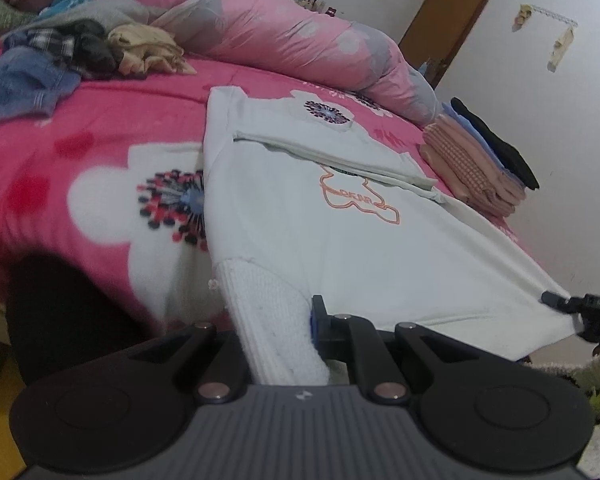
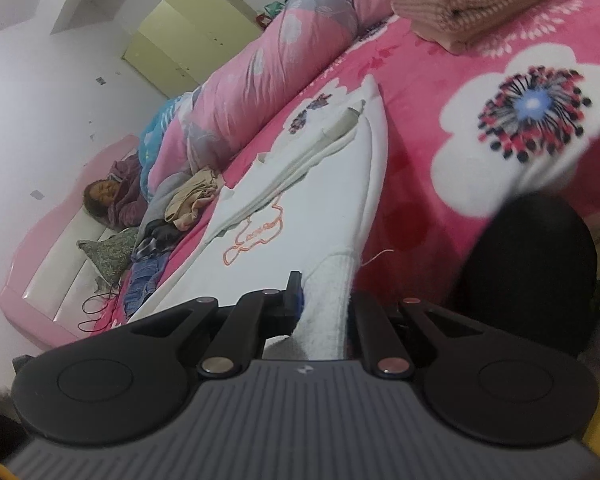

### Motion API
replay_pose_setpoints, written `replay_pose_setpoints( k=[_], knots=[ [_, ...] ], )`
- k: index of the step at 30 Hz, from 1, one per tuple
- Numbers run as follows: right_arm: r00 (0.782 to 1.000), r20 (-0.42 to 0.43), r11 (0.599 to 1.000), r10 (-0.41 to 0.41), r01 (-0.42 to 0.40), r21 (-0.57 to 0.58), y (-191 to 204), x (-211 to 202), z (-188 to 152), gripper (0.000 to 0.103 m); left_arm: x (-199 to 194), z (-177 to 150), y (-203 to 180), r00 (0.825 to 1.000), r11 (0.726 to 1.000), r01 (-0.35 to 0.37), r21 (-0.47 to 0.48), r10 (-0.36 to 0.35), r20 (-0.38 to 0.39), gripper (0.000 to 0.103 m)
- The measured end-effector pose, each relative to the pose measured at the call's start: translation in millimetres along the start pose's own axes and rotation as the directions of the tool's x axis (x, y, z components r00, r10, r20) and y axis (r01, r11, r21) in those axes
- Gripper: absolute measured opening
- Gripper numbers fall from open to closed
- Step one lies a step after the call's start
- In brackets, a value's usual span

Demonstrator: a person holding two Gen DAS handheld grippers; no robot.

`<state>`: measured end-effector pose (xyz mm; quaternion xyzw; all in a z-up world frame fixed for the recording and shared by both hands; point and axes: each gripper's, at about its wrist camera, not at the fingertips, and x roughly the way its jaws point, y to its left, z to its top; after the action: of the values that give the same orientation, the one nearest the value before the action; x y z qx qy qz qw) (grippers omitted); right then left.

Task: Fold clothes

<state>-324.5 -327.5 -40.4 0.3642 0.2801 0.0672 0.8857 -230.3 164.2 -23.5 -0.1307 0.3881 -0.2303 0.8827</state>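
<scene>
The white sweater (image 1: 300, 220) is lying flat near the front edge of the pink bed (image 1: 100, 128). The left gripper (image 1: 296, 336) and the right gripper (image 2: 324, 300) are each pinching its ribbed hem with closed jaws.

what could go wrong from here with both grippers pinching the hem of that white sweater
1. Each grip is only on the ribbed hem of the white sweater; it could slip from the left gripper or right gripper.
2. The folded-in sleeves lie loose and may slide off when the hem is lifted.
3. A far fold could bump the folded pile.
</scene>
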Motion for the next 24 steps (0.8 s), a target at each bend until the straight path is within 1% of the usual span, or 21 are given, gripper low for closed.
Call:
replay_pose_setpoints(
  k=[1,4,6,9,12,15,19,22,24],
  knots=[
    [1.0,-0.005,1.0,0.001,-0.001,0.013,-2.8,2.7,-0.1,0.004,3.0,0.6,1.4,1.0,1.0,0.01,-0.009,-0.01,-0.003,0.006],
    [1.0,-0.014,0.999,0.024,-0.023,0.029,-4.2,11.9,5.9,0.004,7.5,7.0,-1.0,1.0,1.0,0.031,0.006,-0.031,0.004,0.006],
    [0.999,0.0,0.999,0.052,-0.052,0.01,2.3,15.5,14.0,0.004,8.3,15.0,-1.9,0.999,0.999,0.049,0.015,-0.049,0.021,0.006],
    [0.995,0.031,0.995,0.098,-0.098,-0.008,10.2,26.5,34.1,0.004,11.6,36.2,2.8,0.996,0.997,0.082,0.001,-0.082,0.046,0.006],
    [0.988,0.053,0.989,0.145,-0.144,-0.009,16.0,44.0,57.4,0.004,20.4,63.8,11.0,0.99,0.991,0.125,-0.043,-0.121,0.073,0.006],
    [0.979,0.086,0.983,0.183,-0.184,0.007,16.7,63.7,85.1,0.004,33.9,95.7,19.6,0.981,0.983,0.165,-0.086,-0.154,0.121,0.006],
    [0.961,0.145,0.968,0.235,-0.244,0.051,13.6,91.9,123.3,0.004,60.4,139.4,29.0,0.963,0.973,0.196,-0.118,-0.168,0.211,0.006],
    [0.949,0.177,0.96,0.26,-0.274,0.057,12.7,119.3,153.9,0.004,90.0,172.7,34.8,0.957,0.971,0.204,-0.121,-0.171,0.234,0.006],
    [0.947,0.186,0.959,0.262,-0.277,0.065,9.8,138.8,170.5,0.004,111.8,195.4,41.5,0.955,0.97,0.205,-0.133,-0.169,0.243,0.006]
  ],
)
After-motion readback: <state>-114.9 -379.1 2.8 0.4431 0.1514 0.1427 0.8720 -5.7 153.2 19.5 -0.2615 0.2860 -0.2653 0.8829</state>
